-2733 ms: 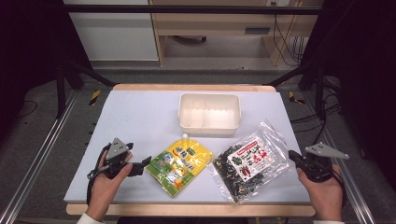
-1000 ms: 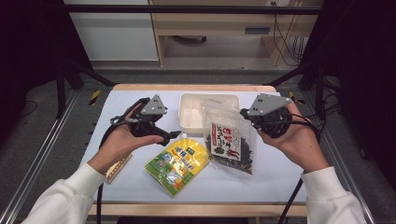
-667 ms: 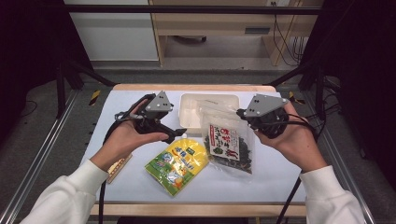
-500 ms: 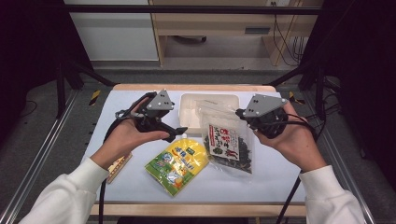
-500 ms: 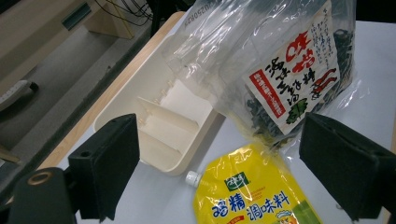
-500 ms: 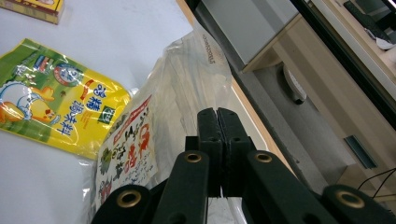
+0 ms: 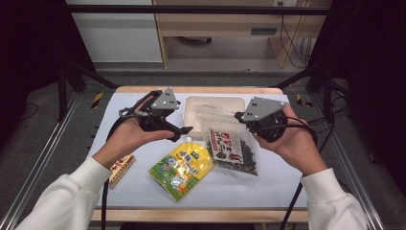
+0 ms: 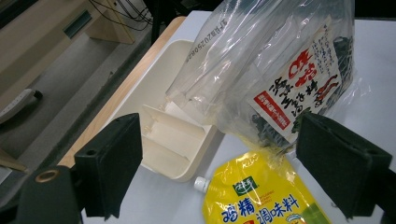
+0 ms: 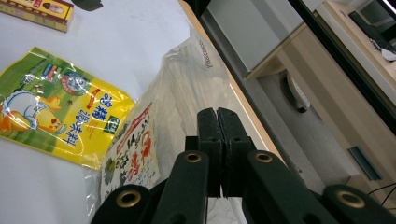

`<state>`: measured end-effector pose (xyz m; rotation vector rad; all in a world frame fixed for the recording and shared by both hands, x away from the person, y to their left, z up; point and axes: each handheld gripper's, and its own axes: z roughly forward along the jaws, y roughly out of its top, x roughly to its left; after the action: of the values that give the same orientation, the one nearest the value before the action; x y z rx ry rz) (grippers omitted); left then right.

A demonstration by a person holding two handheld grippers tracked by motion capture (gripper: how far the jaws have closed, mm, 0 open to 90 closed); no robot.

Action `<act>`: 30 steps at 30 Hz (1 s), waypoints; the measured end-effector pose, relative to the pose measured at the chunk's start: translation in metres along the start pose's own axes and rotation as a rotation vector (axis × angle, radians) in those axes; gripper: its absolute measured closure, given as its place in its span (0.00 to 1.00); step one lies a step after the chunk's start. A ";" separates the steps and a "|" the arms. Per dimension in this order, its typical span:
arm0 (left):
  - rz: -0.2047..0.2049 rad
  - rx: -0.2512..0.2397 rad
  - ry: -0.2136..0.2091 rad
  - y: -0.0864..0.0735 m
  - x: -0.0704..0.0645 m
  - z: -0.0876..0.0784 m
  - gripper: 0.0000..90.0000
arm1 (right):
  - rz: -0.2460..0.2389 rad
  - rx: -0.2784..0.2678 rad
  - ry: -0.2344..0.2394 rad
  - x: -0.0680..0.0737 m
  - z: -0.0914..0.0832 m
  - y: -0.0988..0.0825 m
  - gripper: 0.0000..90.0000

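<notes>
Clear crinkly seaweed bag (image 7: 230,148) w/ red-white label hangs pinched in right hand-held gripper (image 7: 241,116); left hand-held gripper (image 7: 184,132) spread.

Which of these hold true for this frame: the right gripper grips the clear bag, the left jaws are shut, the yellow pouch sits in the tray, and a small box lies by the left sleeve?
1. The right gripper grips the clear bag. True.
2. The left gripper has its jaws shut. False: they stand wide apart with nothing between the pads, though they have just been closing a little.
3. The yellow pouch sits in the tray. False: it lies flat on the table in front of the tray.
4. A small box lies by the left sleeve. True.
</notes>
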<state>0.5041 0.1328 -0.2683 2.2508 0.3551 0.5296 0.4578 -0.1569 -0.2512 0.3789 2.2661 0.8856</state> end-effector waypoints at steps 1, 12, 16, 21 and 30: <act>0.003 0.000 -0.002 0.001 0.000 0.001 0.16 | -0.001 -0.001 0.001 0.000 0.000 0.001 0.99; 0.058 0.010 -0.032 0.003 -0.002 0.013 0.16 | -0.005 -0.013 0.014 0.003 0.003 0.005 0.99; 0.064 0.019 -0.031 0.004 -0.001 0.020 0.16 | -0.016 -0.017 0.027 0.004 0.004 0.009 0.99; 0.071 0.025 -0.018 0.005 0.004 0.027 0.16 | -0.023 -0.026 0.037 0.005 0.006 0.012 0.99; 0.064 0.024 -0.042 0.005 0.010 0.039 0.16 | -0.029 -0.038 0.052 0.008 0.006 0.014 0.99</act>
<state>0.5318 0.1087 -0.2860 2.2994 0.2698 0.5128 0.4565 -0.1396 -0.2488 0.3085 2.2929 0.9328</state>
